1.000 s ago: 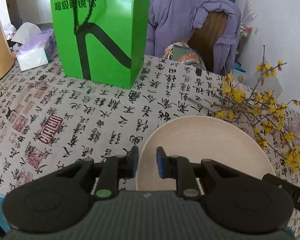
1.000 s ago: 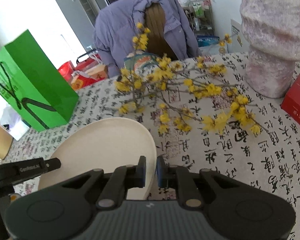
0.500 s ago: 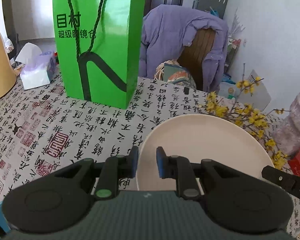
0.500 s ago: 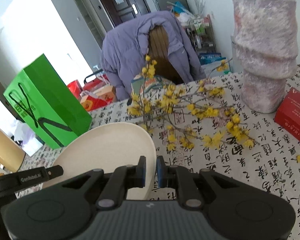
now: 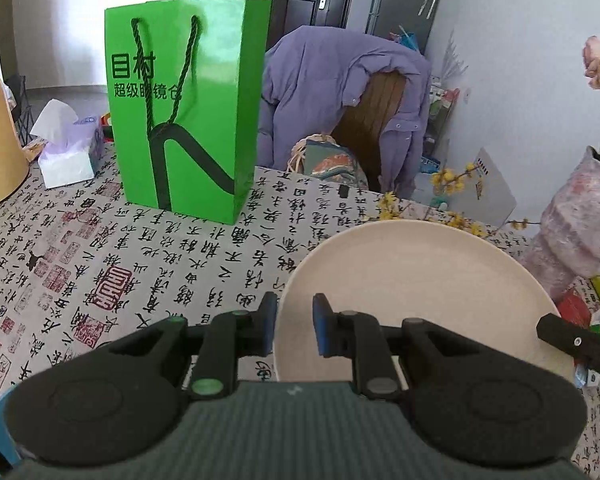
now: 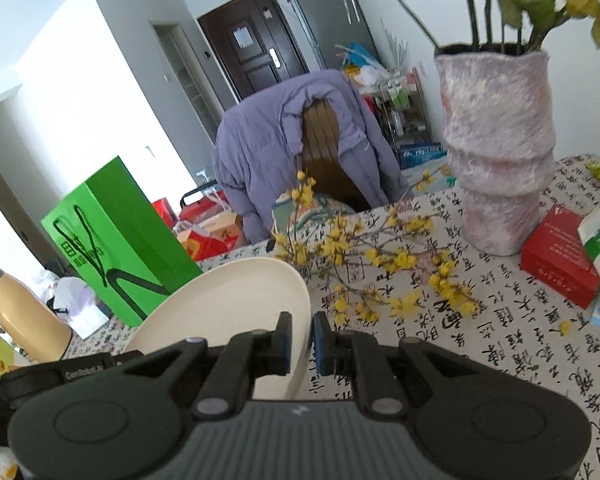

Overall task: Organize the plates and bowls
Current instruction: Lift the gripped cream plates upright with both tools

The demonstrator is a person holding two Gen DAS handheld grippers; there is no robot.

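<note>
A cream plate (image 5: 416, 296) hangs clear above the worktop (image 5: 148, 280), carried between two hand-held tools. The left tool (image 5: 294, 326) is clamped on the plate's near-left rim, one pad over the edge and one under; the right tool (image 6: 300, 340) is pinched tight on the opposite rim, its jaws all but closed on the thin lip. The plate tilts slightly, its far edge raised.

Judged from its matte, even surface and thin rim, the plate is likely rigid and fairly light, with a smooth face that could slip under a shallow bite. The rim is the only sensible place to hold it, and grips on opposite sides keep it from twisting.

Room is uneven. Ahead and to the left of the left tool lies a broad bare stretch of calligraphy-printed cloth, bounded at the far side by an upright green paper bag (image 5: 188, 108) and a tissue box (image 5: 66, 148). Just ahead of the right tool, sprigs of yellow blossom (image 6: 380, 264) sprawl close to the plate's far edge, with a tall pink vase (image 6: 498, 152) and a red box (image 6: 560, 264) beyond to its right. A purple coat (image 6: 284, 160) drapes a chair past the worktop's far edge. No bowls are in view.
</note>
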